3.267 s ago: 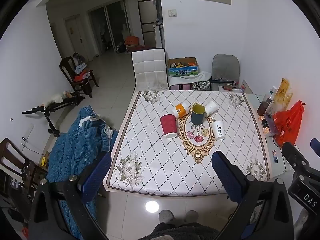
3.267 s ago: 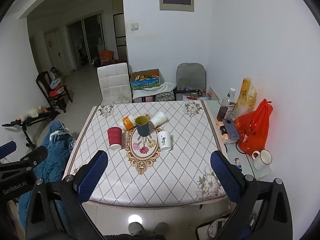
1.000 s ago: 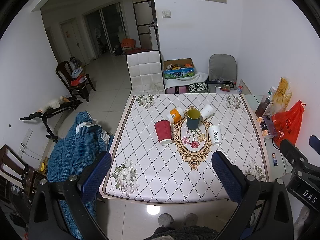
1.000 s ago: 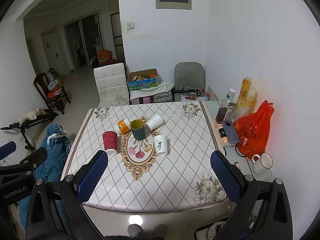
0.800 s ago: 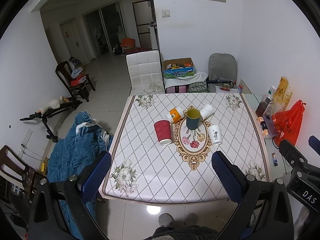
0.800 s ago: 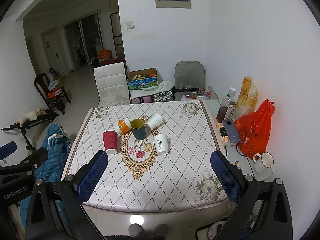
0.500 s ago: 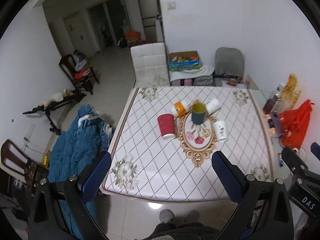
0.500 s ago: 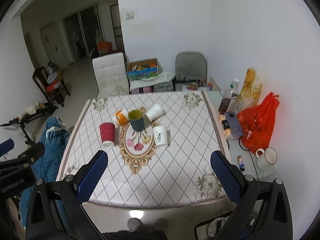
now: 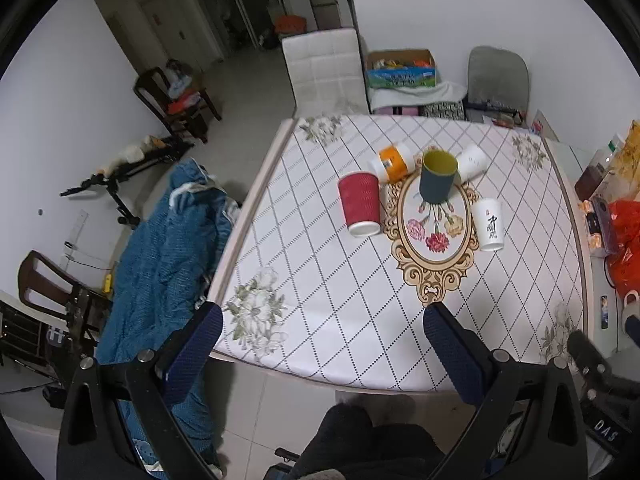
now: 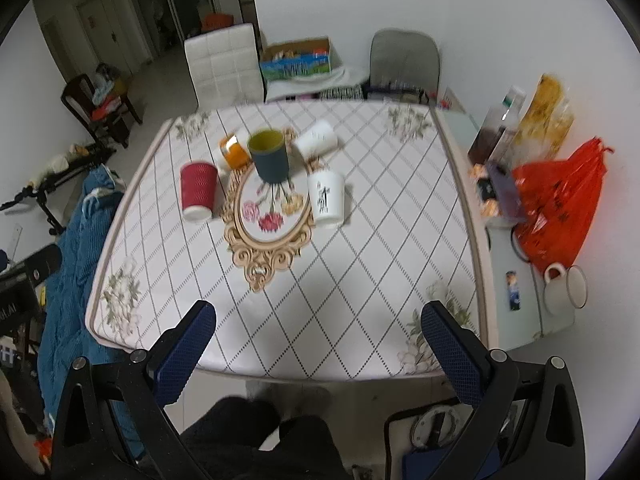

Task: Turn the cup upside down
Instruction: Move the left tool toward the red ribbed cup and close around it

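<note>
Several cups stand on the table around its oval flower motif. A dark grey cup with a yellow-green inside stands upright, mouth up. A red ribbed cup and a white cup with black writing stand mouth down. An orange and white cup and a plain white cup lie on their sides. My left gripper and right gripper are open and empty, over the table's near edge, far from the cups.
A blue blanket lies over a chair to the left of the table. A side shelf on the right holds a red bag, bottles and a white mug. A white chair and a grey chair stand behind the table.
Both grippers have moved forward and tilted down toward the table, so the cups look larger and nearer. The cups have not moved. Both grippers stay open.
</note>
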`<state>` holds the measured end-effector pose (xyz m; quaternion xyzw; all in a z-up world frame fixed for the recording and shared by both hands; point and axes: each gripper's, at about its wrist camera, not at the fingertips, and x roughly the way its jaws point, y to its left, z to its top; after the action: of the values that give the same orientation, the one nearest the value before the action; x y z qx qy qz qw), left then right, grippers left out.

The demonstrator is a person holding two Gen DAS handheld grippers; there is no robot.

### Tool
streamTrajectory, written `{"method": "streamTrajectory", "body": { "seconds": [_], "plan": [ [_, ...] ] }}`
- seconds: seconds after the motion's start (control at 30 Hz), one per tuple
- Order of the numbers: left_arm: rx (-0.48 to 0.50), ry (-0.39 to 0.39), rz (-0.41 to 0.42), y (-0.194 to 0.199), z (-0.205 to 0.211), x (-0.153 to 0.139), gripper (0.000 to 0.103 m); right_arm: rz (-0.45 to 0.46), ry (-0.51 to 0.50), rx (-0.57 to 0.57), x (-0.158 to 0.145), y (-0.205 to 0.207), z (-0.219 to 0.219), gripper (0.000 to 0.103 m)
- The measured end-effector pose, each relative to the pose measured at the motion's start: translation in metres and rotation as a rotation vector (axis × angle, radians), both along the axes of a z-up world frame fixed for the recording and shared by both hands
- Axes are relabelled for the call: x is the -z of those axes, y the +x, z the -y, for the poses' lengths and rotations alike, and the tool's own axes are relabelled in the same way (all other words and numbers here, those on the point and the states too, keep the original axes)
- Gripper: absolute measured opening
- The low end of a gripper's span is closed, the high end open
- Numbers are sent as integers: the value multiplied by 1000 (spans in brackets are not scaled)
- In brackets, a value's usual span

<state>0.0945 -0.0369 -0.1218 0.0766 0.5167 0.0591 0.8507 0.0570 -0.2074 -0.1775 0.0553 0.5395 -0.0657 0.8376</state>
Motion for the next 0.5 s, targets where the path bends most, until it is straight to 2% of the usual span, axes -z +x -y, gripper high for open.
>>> {"method": "streamTrajectory", "body": {
  "seconds": [0.27,0.5],
  "plan": [
    [49,20,-120,57,-5,55,103,-127,66,22,75,30,-3,103],
    [86,12,-224,120,-16,103,103,-217,71,70,129,65,-16,103]
  ]
}}
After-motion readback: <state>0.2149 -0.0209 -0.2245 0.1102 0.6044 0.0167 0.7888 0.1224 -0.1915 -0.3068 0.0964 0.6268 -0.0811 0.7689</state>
